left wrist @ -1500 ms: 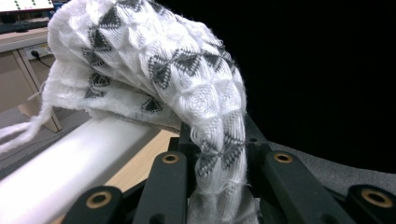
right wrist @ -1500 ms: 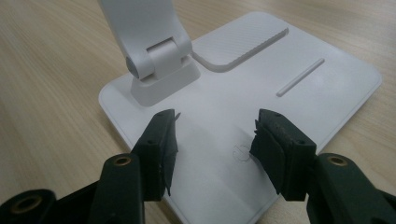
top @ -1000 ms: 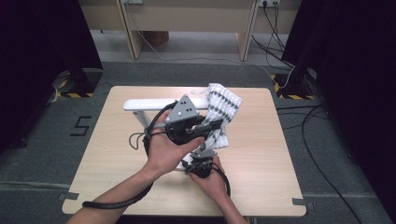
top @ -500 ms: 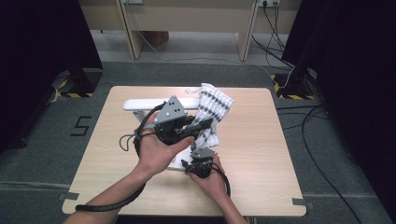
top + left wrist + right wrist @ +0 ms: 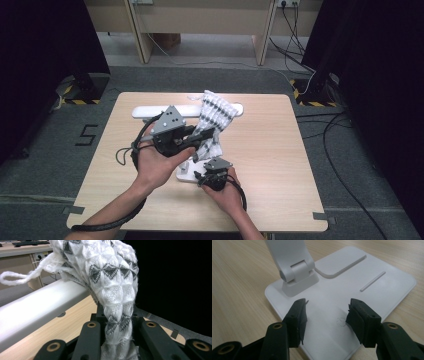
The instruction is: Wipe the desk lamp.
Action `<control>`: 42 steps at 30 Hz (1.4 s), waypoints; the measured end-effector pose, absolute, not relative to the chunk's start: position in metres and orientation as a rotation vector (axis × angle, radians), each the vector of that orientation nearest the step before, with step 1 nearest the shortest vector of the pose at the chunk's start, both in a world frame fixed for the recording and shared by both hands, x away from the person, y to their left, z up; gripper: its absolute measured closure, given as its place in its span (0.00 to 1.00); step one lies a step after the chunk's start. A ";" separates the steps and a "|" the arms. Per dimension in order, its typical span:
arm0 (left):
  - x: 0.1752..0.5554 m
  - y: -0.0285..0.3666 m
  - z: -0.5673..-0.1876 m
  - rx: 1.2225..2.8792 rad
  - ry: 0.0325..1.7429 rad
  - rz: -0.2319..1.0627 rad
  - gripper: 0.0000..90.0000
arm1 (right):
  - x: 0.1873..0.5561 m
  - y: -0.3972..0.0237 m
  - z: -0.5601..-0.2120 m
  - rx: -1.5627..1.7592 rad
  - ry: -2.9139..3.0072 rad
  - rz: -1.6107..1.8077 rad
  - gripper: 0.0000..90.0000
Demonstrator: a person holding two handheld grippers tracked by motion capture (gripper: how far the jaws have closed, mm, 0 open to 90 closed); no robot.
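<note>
On the wooden counter (image 5: 280, 150) we see a white lamp stand; its long bar (image 5: 150, 111) lies toward 12 o'clock. A white knitted cloth with grey triangles (image 5: 214, 112) drapes over that bar, and our left gripper (image 5: 200, 136) is clamped on the cloth's lower end. At 6 o'clock sits the lamp's flat base (image 5: 372, 287); our right gripper (image 5: 327, 315) rests on it, jaws apart.
</note>
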State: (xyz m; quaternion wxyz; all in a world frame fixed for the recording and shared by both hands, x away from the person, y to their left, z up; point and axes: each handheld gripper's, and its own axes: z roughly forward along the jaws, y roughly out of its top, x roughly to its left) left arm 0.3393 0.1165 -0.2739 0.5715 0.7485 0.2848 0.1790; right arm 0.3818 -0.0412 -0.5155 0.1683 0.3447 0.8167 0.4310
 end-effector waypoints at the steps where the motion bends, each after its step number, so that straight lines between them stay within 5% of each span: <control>1: 0.339 0.116 -0.274 1.756 0.668 0.420 0.85 | 0.382 -0.041 -0.516 0.980 2.323 1.226 0.54; 42: 0.338 0.169 -0.293 1.707 0.781 0.475 0.85 | 0.381 -0.041 -0.516 0.982 2.320 1.223 0.54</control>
